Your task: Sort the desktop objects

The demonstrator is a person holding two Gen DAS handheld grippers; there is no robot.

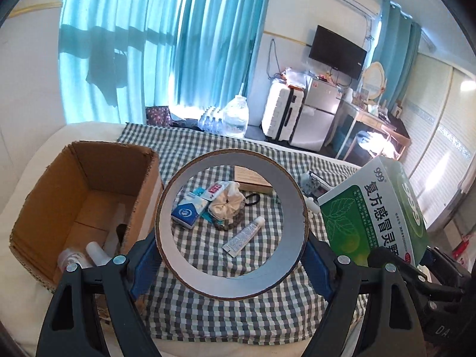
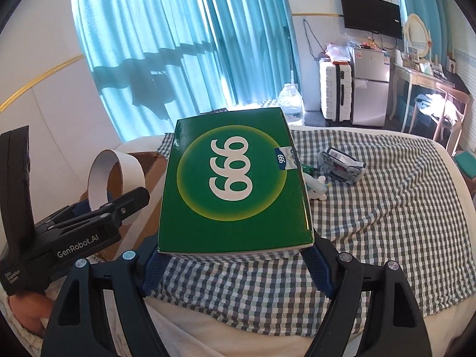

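Left gripper [image 1: 232, 255] jaws clamp tape roll [image 1: 232, 175] (white); right gripper [image 2: 235, 263] jaws clamp green 999 box [image 2: 235, 190].

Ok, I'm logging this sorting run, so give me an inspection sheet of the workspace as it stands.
Surface: green-and-white checked cloth spread over a white bed.
Job's things: tape roll and green 999 medicine box both held in the air; open cardboard box at left with white bottles inside.
Clutter: small white tube, blue tissue pack, cream scrunchie, black hair tie, flat brown box, clear pouch, small white toy.
Grippers: left tool shut on the tape roll; right tool shut on the medicine box.
Cables: wires hang on the wall below the TV.
Surroundings: teal curtains, white suitcase, mini fridge, water jug, dressing table.
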